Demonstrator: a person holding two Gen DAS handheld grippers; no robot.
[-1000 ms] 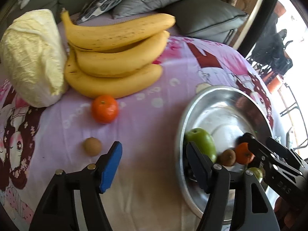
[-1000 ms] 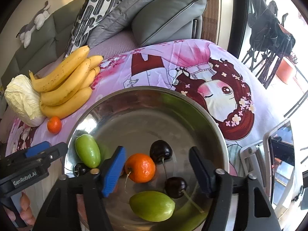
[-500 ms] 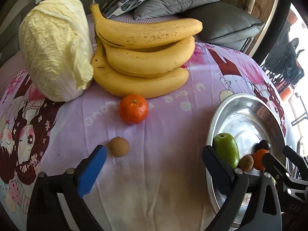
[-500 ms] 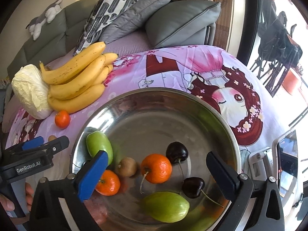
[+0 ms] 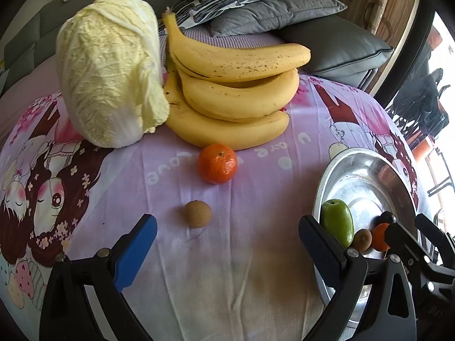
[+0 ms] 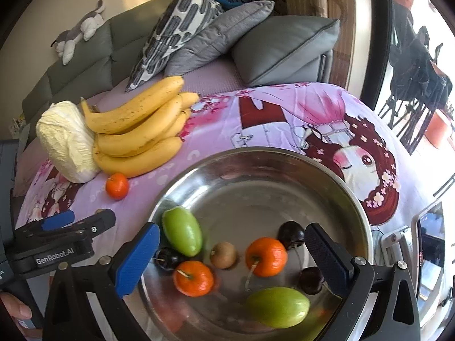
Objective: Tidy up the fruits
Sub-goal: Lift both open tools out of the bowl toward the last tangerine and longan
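A steel bowl (image 6: 256, 167) holds two green fruits (image 6: 182, 234), two tangerines (image 6: 266, 255), a small brown fruit (image 6: 223, 254) and dark cherries (image 6: 291, 234). My right gripper (image 6: 231, 258) hangs open and empty over the bowl. On the purple cloth a loose tangerine (image 5: 217, 163) and a small brown fruit (image 5: 197, 213) lie before a banana bunch (image 5: 233, 99). My left gripper (image 5: 227, 247) is open and empty, just short of the brown fruit. The bowl (image 5: 369, 170) is to its right.
A napa cabbage (image 5: 111, 68) lies left of the bananas. Grey and patterned cushions (image 6: 227, 37) sit on a sofa behind the table. A phone on a stand (image 6: 429, 244) is at the table's right edge.
My left gripper has swung left from the bowl toward the loose fruits and opened wider. My right gripper has drawn back and opened wider; a tangerine and the brown fruit now show in the bowl.
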